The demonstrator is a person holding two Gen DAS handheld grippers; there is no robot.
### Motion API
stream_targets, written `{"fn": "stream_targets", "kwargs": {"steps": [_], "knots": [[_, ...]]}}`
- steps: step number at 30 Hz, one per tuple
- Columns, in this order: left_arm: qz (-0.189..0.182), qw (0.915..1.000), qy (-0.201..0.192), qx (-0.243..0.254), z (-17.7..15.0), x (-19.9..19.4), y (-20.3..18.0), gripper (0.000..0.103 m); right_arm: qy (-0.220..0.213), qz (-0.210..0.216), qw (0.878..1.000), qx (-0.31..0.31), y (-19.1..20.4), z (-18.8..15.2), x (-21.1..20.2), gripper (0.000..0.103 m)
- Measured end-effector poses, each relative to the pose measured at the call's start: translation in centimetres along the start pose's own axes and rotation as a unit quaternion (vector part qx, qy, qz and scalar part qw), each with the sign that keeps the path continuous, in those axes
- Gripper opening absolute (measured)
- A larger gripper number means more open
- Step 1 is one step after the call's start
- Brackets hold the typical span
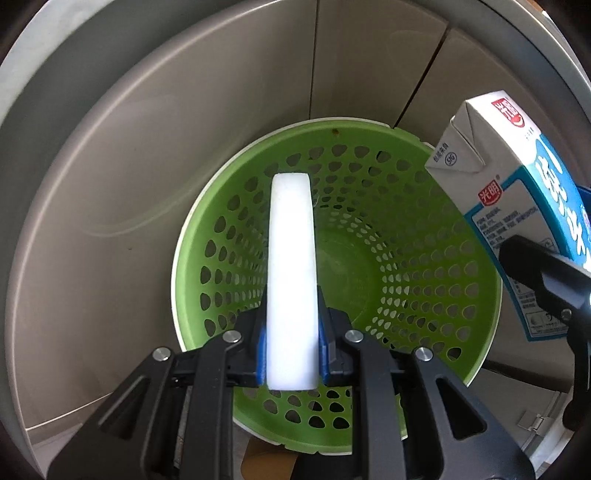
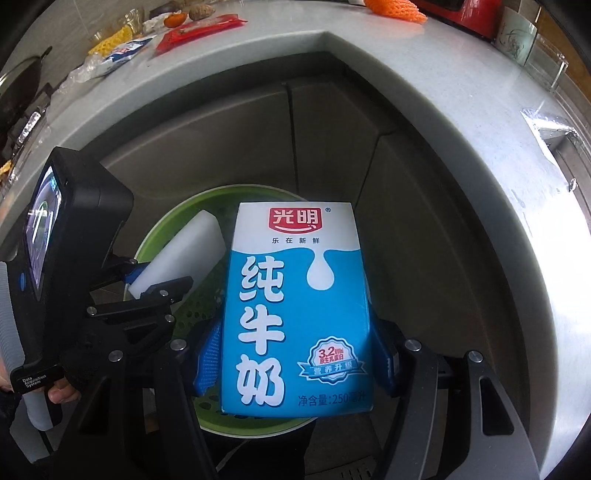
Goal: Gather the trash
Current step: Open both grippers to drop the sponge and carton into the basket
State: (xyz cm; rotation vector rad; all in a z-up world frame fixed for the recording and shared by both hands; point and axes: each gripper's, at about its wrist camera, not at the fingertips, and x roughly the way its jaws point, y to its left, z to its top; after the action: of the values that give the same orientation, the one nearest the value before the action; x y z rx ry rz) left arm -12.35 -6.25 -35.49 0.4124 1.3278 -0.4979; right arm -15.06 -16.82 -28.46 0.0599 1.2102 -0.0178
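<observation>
A green perforated trash basket [image 1: 424, 266] stands on the floor below the counter; its inside looks empty. My left gripper [image 1: 291, 350] is shut on a white foam block [image 1: 291, 266] and holds it over the basket's mouth. My right gripper [image 2: 295, 358] is shut on a blue and white milk carton [image 2: 295, 310], also held above the basket [image 2: 155, 236]. The carton [image 1: 517, 192] shows at the right of the left wrist view. The foam block [image 2: 184, 254] and left gripper [image 2: 147, 291] show at the left of the right wrist view.
Grey cabinet doors [image 1: 221, 129] stand behind the basket. A grey countertop [image 2: 461, 122] wraps around above it, with wrappers, a red packet [image 2: 199, 31] and fruit at the back left, an orange foam net [image 2: 395, 9] and a cup [image 2: 517, 35] at the back right.
</observation>
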Motion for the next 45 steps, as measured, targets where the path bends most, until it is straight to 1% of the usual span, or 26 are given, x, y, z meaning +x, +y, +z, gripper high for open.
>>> {"fn": "stream_targets", "kwargs": {"steps": [1,2,3,5,6,8,10,12,13,17,21,22,23,26,28,31,35,36,40,42,45], "knots": [[0.0,1.0,-0.001,-0.001,0.0,0.0,-0.1,0.02,0.0,-0.001,1.0,0.0,0.0,0.1,0.0,0.066],[0.0,1.0,0.001,-0.001,0.0,0.0,-0.2,0.022,0.0,-0.002,1.0,-0.001,-0.1,0.2,-0.1,0.066],[-0.001,1.0,0.002,-0.002,0.3,0.2,0.2,0.027,0.0,-0.002,1.0,-0.002,-0.3,0.1,-0.2,0.066],[0.005,1.0,-0.001,-0.002,0.6,-0.2,0.5,0.057,0.0,-0.004,1.0,-0.004,-0.2,0.3,-0.2,0.066],[0.012,0.9999,-0.008,0.001,0.6,-0.6,0.4,0.062,0.0,-0.004,1.0,-0.005,-0.2,0.4,-0.2,0.066],[0.015,0.9998,-0.015,0.007,0.5,-1.3,0.1,0.073,-0.001,-0.006,1.0,-0.007,0.4,0.5,-0.6,0.066],[0.02,0.9996,-0.016,0.009,0.4,-1.9,0.0,0.077,-0.003,-0.005,1.0,-0.007,0.6,0.5,-0.7,0.066],[0.024,0.9995,-0.017,0.005,0.1,-2.6,0.4,0.079,-0.006,-0.004,1.0,-0.007,0.7,0.5,-1.0,0.066],[0.025,0.9995,-0.017,0.002,0.5,-3.1,1.1,0.08,-0.007,-0.003,1.0,-0.008,0.5,0.1,-1.0,0.066],[0.037,0.999,-0.026,-0.007,-0.8,-5.1,3.0,0.083,-0.01,0.003,1.0,-0.008,0.5,0.1,-1.2,0.066],[0.049,0.998,-0.032,-0.024,-2.6,-7.4,4.7,0.085,0.005,0.02,1.0,-0.02,0.7,0.3,-0.7,0.068],[0.051,0.9977,-0.034,-0.03,-3.1,-7.9,5.1,0.085,0.009,0.018,0.999,-0.026,0.9,0.4,-0.6,0.075],[0.054,0.9972,-0.036,-0.038,-3.6,-8.7,5.7,0.085,0.007,0.006,0.999,-0.033,1.3,0.5,-0.6,0.084],[0.061,0.9956,-0.044,-0.056,-4.7,-10.7,6.7,0.086,-0.005,-0.009,0.999,-0.038,1.9,1.0,-1.6,0.095],[0.062,0.9943,-0.051,-0.07,-5.2,-12.0,7.4,0.086,-0.012,-0.007,0.999,-0.036,2.0,1.5,-2.7,0.096],[0.069,0.9913,-0.068,-0.089,-5.3,-14.2,8.3,0.087,-0.029,-0.003,0.999,-0.03,2.3,2.4,-5.4,0.097],[0.074,0.9856,-0.106,-0.109,-4.5,-18.9,9.0,0.089,-0.065,-0.012,0.998,-0.025,2.5,3.9,-9.2,0.101],[0.074,0.9834,-0.12,-0.113,-4.0,-20.2,9.0,0.09,-0.077,-0.013,0.997,-0.023,2.4,4.6,-10.9,0.101],[0.067,0.9766,-0.161,-0.125,-2.1,-23.3,8.8,0.094,-0.116,-0.026,0.993,-0.017,1.5,6.3,-14.8,0.101],[0.063,0.9734,-0.175,-0.134,-0.4,-24.2,8.6,0.095,-0.135,-0.029,0.99,-0.012,0.7,7.3,-16.3,0.101],[0.062,0.971,-0.179,-0.146,2.1,-24.5,8.4,0.095,-0.158,-0.027,0.987,-0.005,-1.0,8.9,-18.0,0.101]]}}
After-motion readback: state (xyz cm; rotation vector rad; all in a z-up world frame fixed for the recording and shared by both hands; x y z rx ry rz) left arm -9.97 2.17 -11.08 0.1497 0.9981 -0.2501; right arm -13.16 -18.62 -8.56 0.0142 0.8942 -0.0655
